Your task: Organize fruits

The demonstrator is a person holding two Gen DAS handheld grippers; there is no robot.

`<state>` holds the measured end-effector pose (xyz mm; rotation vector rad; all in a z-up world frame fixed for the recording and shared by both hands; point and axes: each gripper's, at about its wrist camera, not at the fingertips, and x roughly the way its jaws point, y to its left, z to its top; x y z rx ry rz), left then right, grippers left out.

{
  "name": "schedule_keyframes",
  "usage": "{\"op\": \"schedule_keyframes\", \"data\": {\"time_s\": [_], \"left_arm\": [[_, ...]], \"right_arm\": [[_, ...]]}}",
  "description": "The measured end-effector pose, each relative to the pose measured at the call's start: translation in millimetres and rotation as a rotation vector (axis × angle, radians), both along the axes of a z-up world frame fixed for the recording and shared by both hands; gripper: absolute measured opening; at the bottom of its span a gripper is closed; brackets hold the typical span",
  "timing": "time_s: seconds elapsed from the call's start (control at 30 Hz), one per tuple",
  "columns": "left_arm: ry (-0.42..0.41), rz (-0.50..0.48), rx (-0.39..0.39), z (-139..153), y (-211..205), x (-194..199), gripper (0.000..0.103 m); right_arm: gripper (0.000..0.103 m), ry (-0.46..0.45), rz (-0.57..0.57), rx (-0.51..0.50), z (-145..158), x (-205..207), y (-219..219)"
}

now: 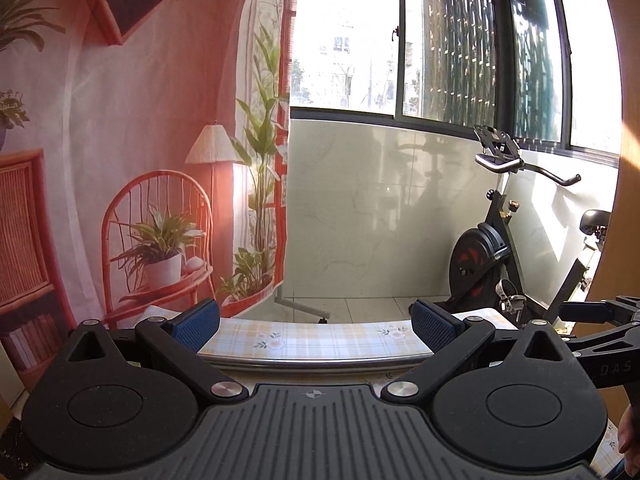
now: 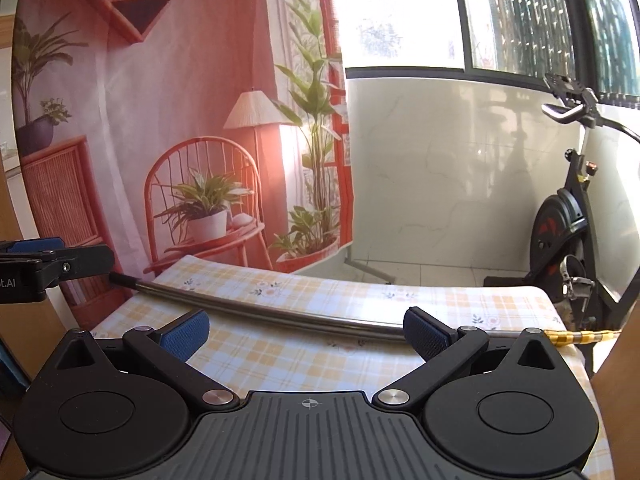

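Where the lower frame of the left wrist view starts, shows the left gripper (image 1: 315, 325) held level and pointing straight ahead, jaws spread wide, blue pads (image 1: 196, 324) clasping nothing. Hovers just over the near edge of a table (image 1: 320, 340) under a yellow checked cloth, with a metal rod (image 1: 312, 362) lying crosswise just beyond the pads. At the lower right corner, catches part of a hand (image 1: 630, 440) below the other tool's black arm, which juts in from the right edge at about the same height.

In the right wrist view, likewise shows the right gripper (image 2: 306, 333) low over the cloth, level, jaws released and far apart, gripping nothing. Places the rod between and just past the pads, running from a black tip at middle left to a gold-banded end (image 2: 580, 337) at middle right, flat on the cloth. Catches the left tool's tip at the left edge, above the table's left side and close to the rod's black tip, apart from it.

As for the fruit, cannot tell where it lies: turns up in neither view.

Farther back, upper left in both views, hangs a printed backdrop (image 2: 160, 120) of a pink room with a chair, a lamp and potted plants. To the right, past the table, stands an exercise bike (image 2: 560, 232) on a tiled floor against a pale wall. Above that, across the upper right, runs a bright window (image 1: 360, 40) with dark frames.
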<state>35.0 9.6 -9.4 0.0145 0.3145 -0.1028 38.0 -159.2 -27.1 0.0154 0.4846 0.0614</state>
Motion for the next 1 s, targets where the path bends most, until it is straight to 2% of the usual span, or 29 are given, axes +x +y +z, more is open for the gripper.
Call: {"op": "schedule_keyframes", "data": {"time_s": [0.2, 0.3, 0.57, 1.0], "left_arm": [[-0.060, 0.025, 0.042, 16, -13, -8, 0.103], [-0.062, 0.034, 0.072, 18, -17, -11, 0.103], [-0.017, -0.007, 0.007, 14, -8, -6, 0.103], [-0.017, -0.017, 0.009, 12, -6, -2, 0.103]], "right_arm": [[0.103, -0.068, -0.025, -0.009, 33, -7, -4], [0.103, -0.091, -0.033, -0.008, 41, -13, -7], [0.103, -0.096, -0.050, 0.009, 44, -19, -13], [0.103, -0.103, -0.080, 0.008, 43, -21, -13]]}}
